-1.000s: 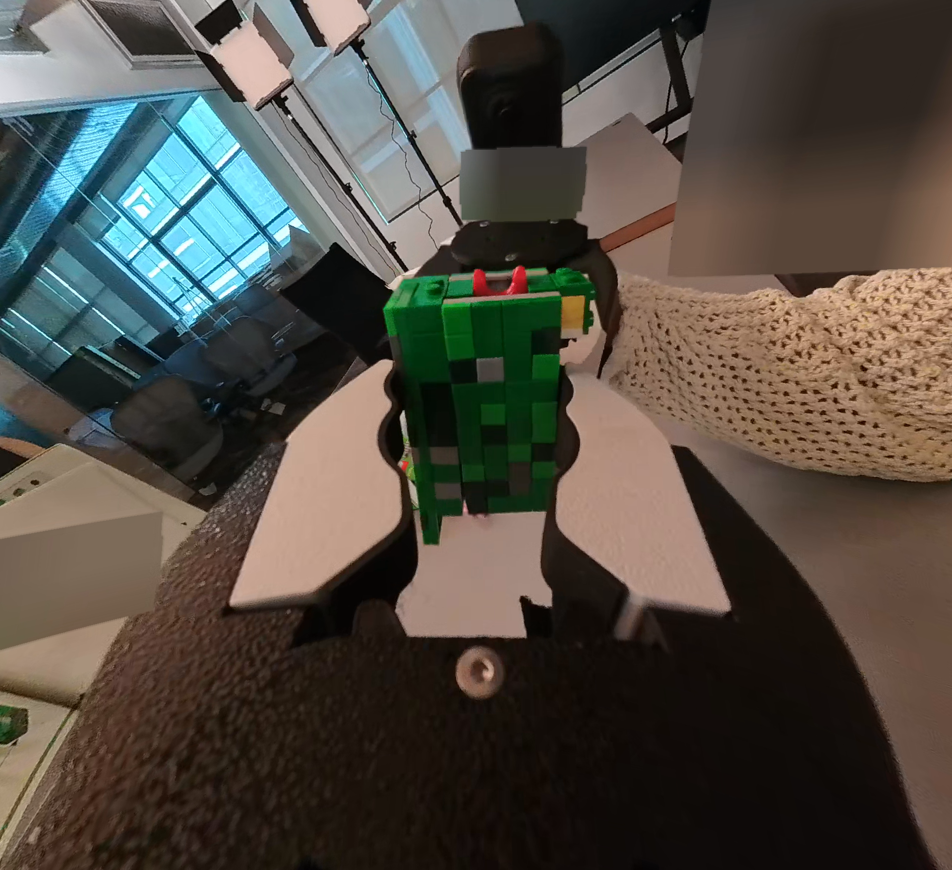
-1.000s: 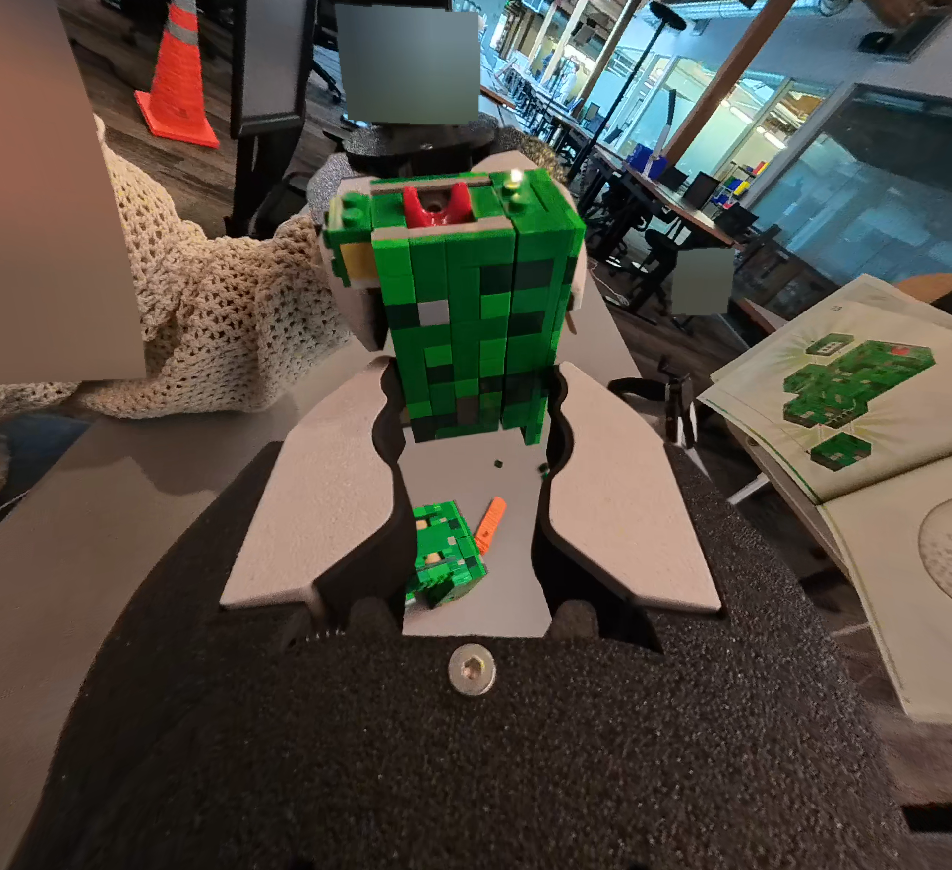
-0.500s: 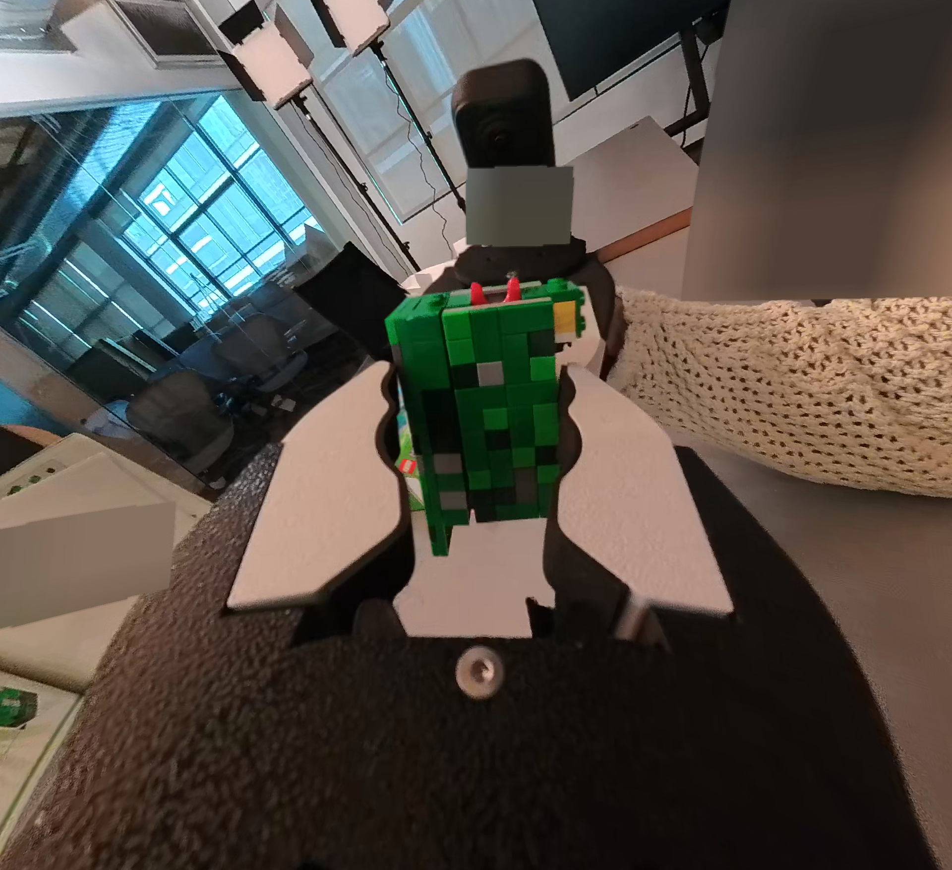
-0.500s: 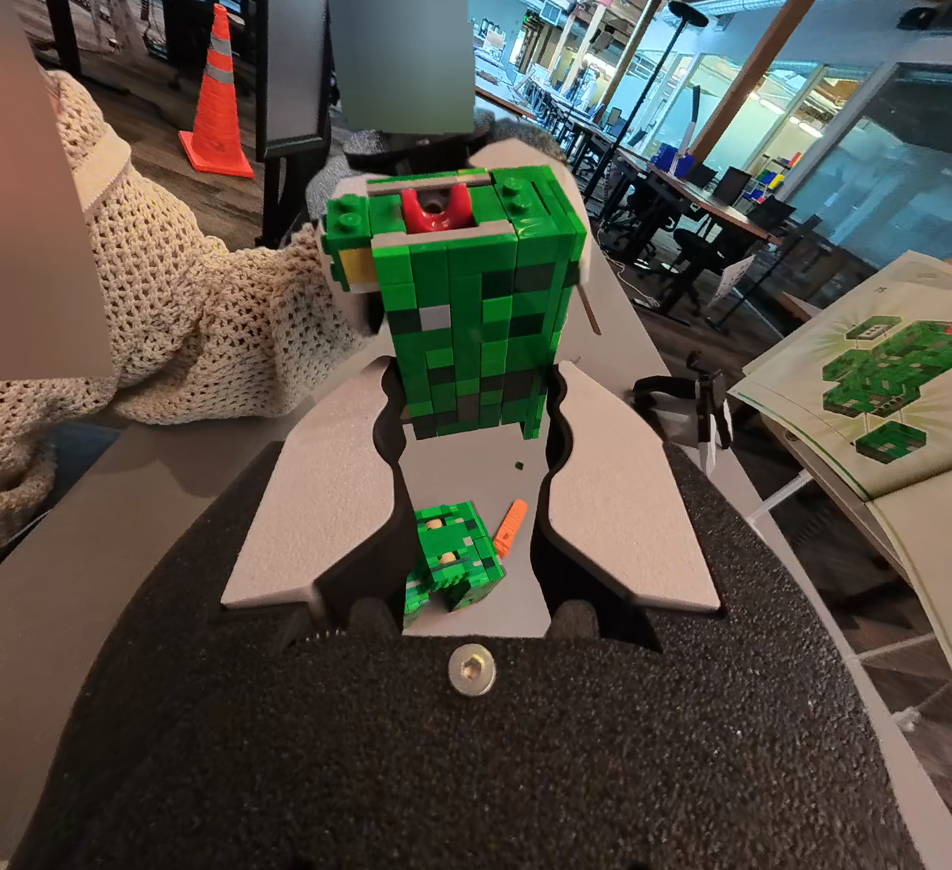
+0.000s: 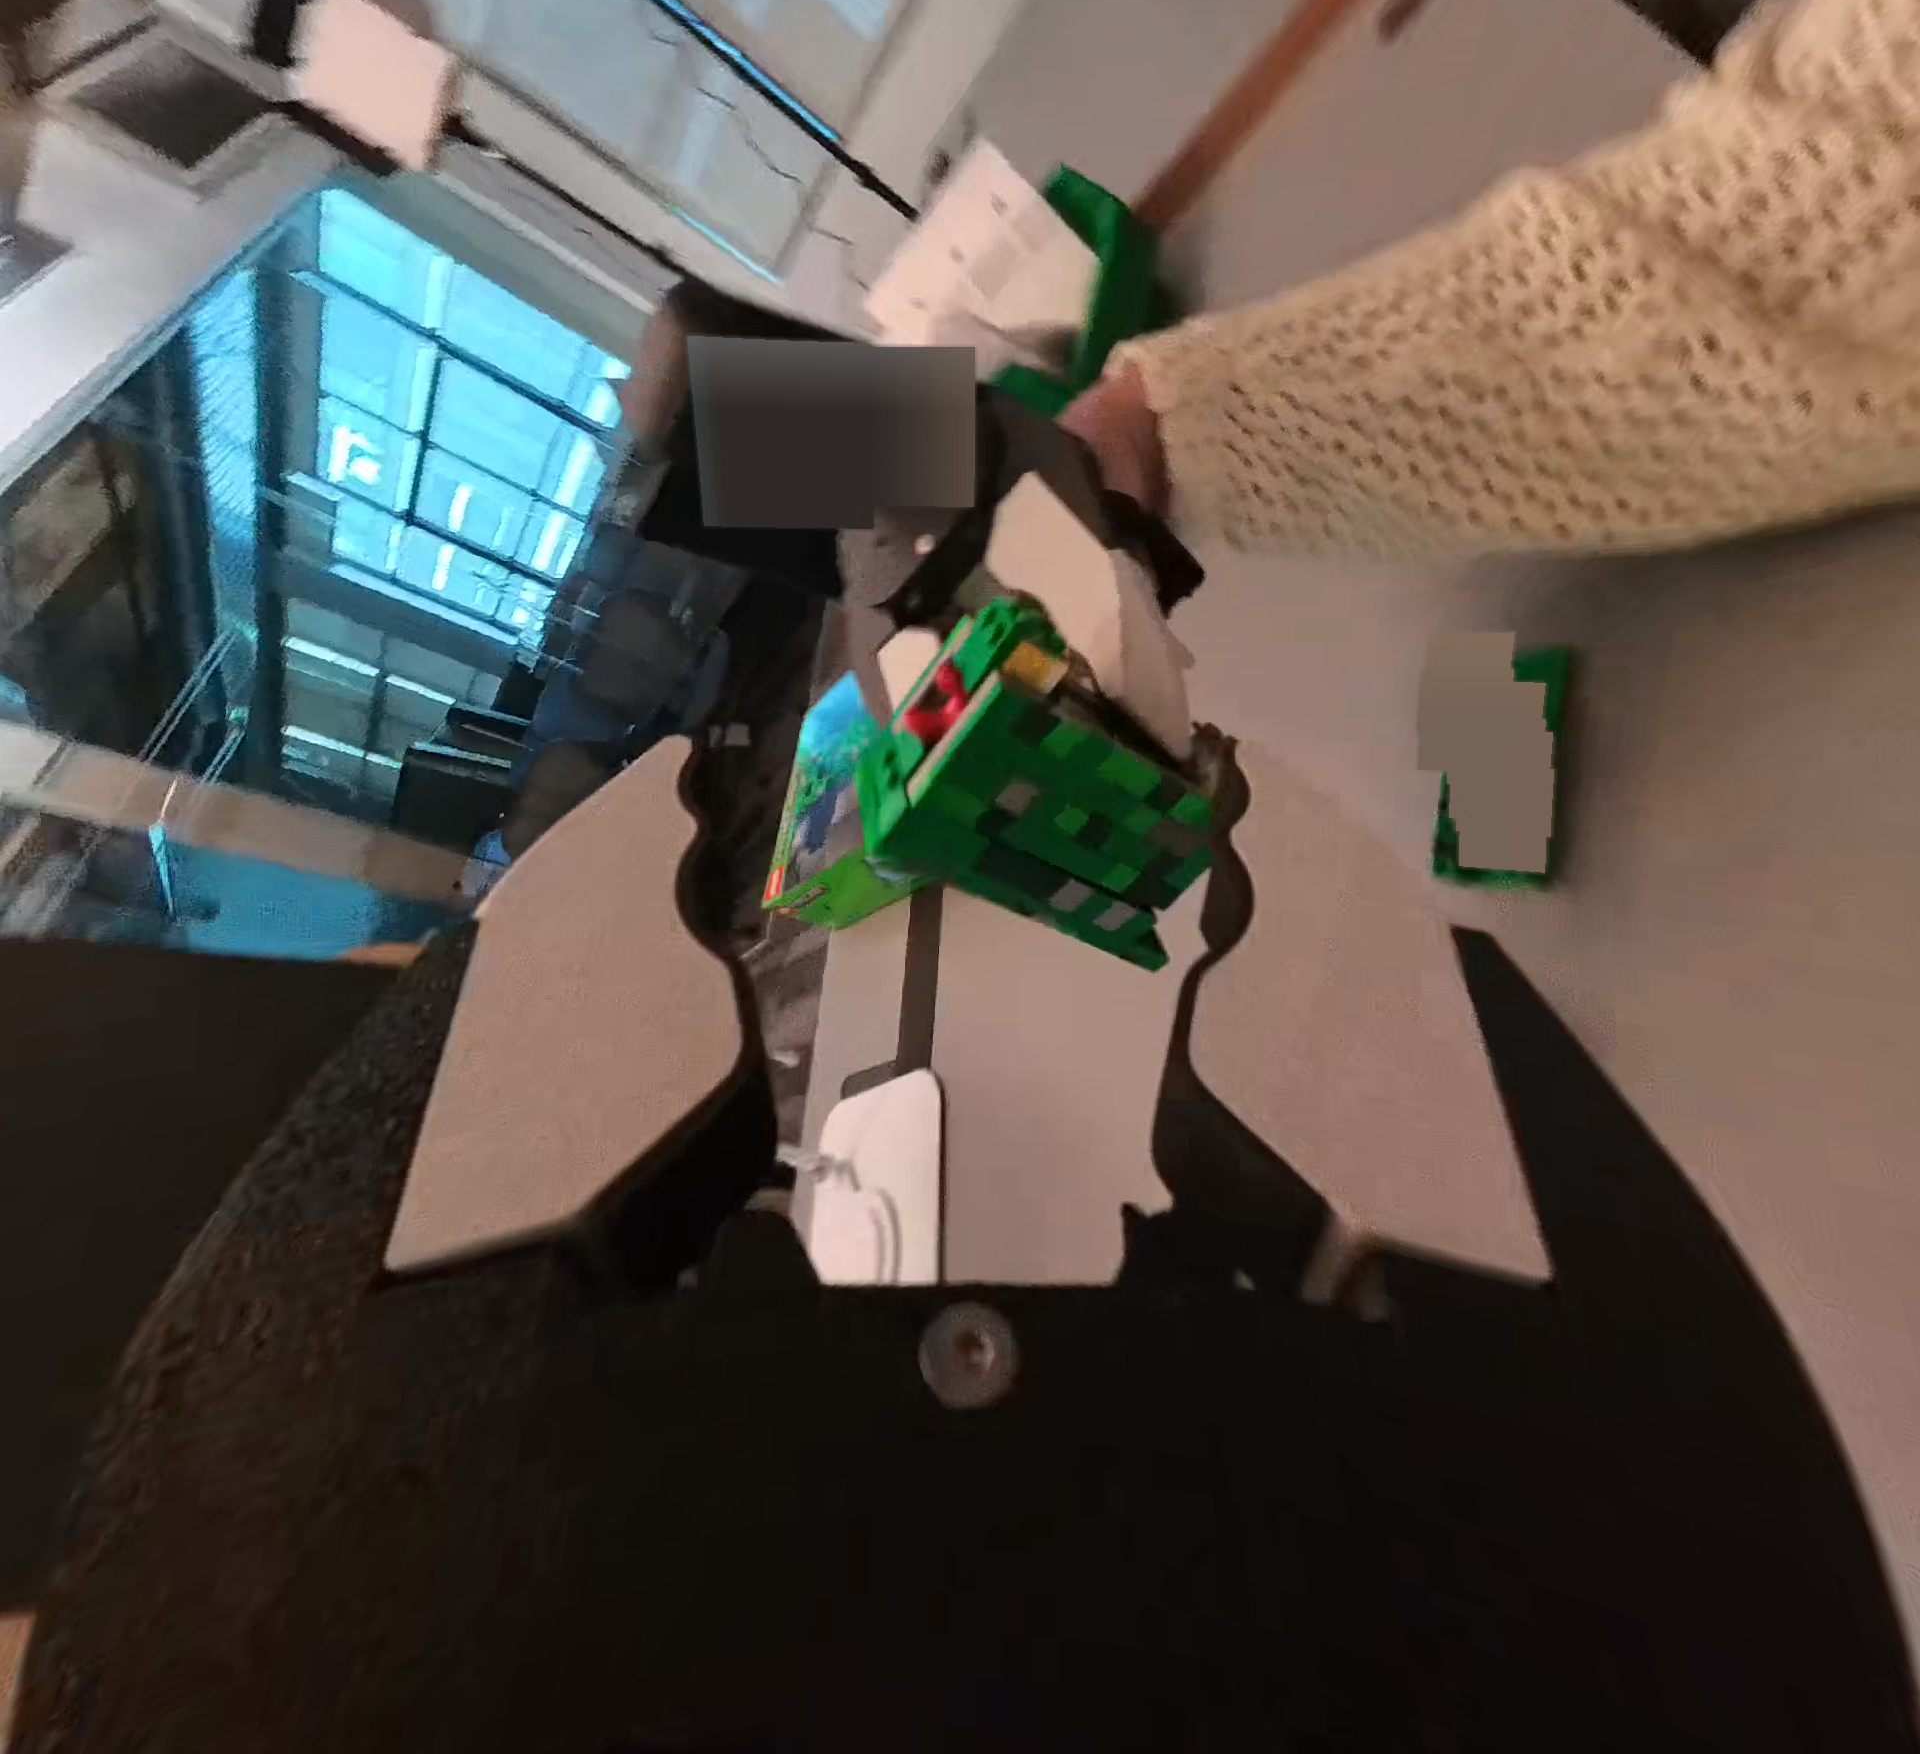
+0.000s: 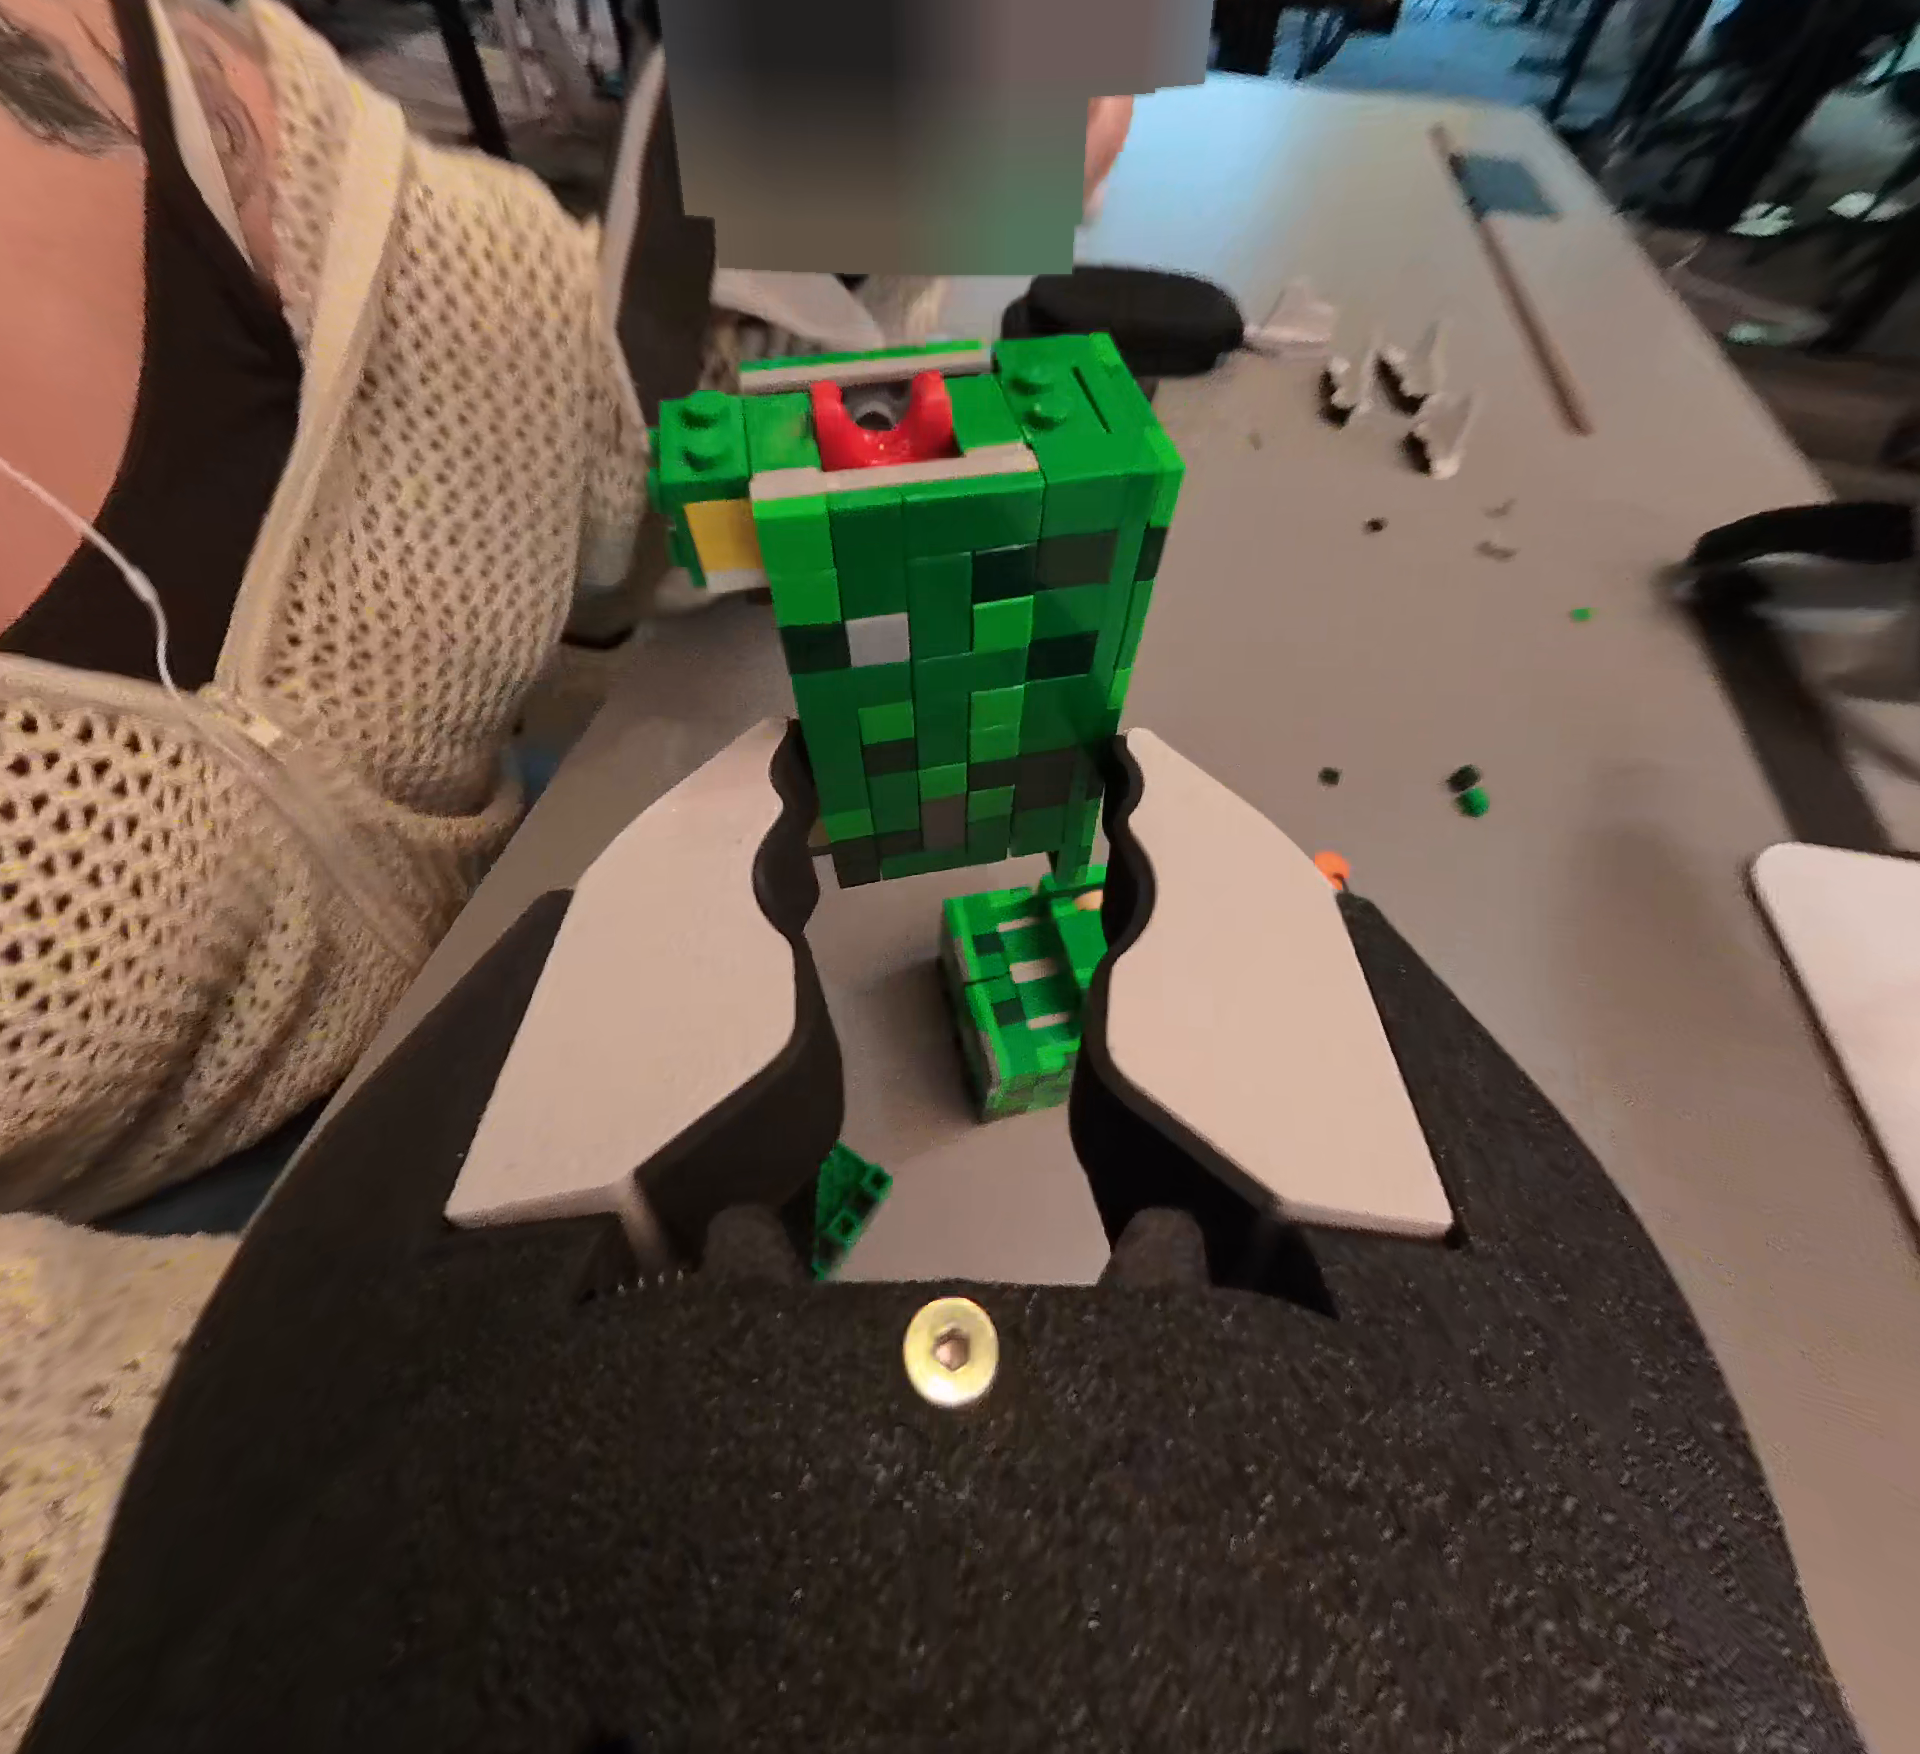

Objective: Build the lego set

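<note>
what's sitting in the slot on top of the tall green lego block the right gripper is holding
A red curved piece sits in the gray-framed slot atop the green block, which the right gripper clamps. Something gray shows behind the red piece; the slot's depth is hidden.

two green lego builds (image 6: 966, 655) (image 6: 1023, 998) — two grippers (image 6: 951, 805) (image 5: 961, 831)

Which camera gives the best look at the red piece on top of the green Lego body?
The right wrist view: the red piece sits sharp and centred in the recess atop the green Lego body, held by the right gripper. The left wrist view shows it blurred, small and tilted.
</note>
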### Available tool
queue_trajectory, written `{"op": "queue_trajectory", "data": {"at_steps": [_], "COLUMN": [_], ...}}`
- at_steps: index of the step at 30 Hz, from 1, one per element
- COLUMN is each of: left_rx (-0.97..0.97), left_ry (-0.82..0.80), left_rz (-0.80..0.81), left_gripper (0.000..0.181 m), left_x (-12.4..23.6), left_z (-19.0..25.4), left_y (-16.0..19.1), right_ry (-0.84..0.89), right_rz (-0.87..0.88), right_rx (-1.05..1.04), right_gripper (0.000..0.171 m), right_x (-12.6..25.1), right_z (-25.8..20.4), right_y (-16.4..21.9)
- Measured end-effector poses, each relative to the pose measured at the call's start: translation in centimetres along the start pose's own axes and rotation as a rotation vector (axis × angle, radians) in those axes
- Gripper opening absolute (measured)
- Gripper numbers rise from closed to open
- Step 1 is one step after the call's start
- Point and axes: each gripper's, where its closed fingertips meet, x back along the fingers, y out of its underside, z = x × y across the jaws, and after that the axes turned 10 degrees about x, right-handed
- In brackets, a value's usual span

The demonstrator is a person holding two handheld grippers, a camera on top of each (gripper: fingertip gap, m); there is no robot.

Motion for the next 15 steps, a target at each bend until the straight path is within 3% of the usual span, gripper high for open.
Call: {"op": "queue_trajectory", "data": {"at_steps": [6, 15], "left_rx": [-0.295, -0.46], "left_ry": [0.239, 0.452], "left_rz": [-0.366, -0.615], "left_gripper": [0.093, 0.049], "left_x": [-1.3, -0.1], "left_z": [2.8, 4.4], "left_y": [3.3, 5.9], "right_ry": [-0.14, -0.19], "right_rz": [-0.108, -0.204], "right_rx": [-0.016, 0.026], "right_gripper": [0.053, 0.053], "right_x": [-2.7, -4.6], "right_z": [-1.9, -3.2], "right_y": [1.2, 1.6]}}
